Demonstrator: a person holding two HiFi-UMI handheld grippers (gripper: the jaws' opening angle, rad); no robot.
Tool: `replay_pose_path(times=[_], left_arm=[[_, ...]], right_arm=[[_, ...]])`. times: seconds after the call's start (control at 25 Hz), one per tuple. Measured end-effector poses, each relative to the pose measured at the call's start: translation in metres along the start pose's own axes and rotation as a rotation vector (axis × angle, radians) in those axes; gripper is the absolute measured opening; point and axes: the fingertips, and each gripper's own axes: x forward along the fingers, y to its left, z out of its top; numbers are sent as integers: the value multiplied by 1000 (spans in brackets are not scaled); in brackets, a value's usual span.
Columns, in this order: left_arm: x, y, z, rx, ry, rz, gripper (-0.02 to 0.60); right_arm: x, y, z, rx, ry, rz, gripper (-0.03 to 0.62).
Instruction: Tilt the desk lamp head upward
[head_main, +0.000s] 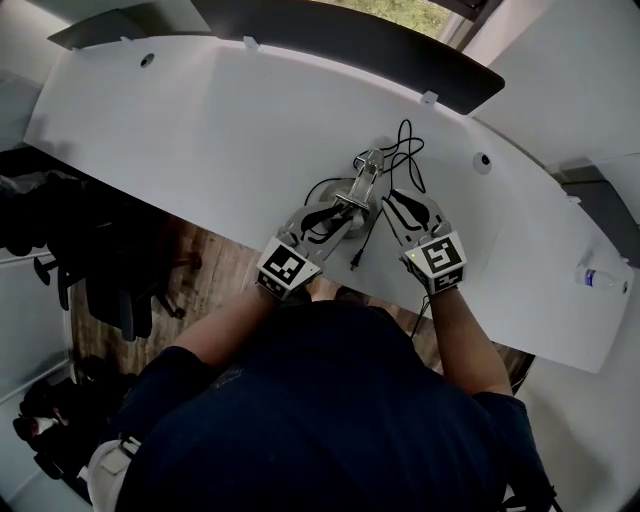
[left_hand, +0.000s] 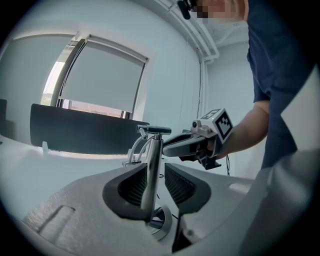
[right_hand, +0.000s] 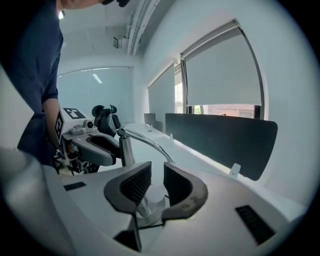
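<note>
Partly open, left gripper (left_hand: 156, 186) astride lamp (left_hand: 154, 149)

White curved table (head_main: 200, 130). Dark divider panel (head_main: 350, 45) along far edge, 12 o'clock. Round grommet holes (head_main: 483, 160) near that edge. Small bottle (head_main: 600, 279) at 3 o'clock, near table's end. Black office chairs (head_main: 100, 280) on wood floor (head_main: 215, 270), 9 o'clock. Roller blind (left_hand: 105, 75) mostly down over window (left_hand: 51, 85) behind panel.
</note>
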Motion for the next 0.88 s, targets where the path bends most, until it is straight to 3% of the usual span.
replay_pose_path(times=[0.36, 0.88], left_arm=[[19, 4, 5, 31, -37, 23, 132], [33, 6, 4, 85, -22, 27, 132]], right_arm=[[36, -24, -21, -123, 65, 21, 129], [82, -37, -32, -288, 81, 42, 127]])
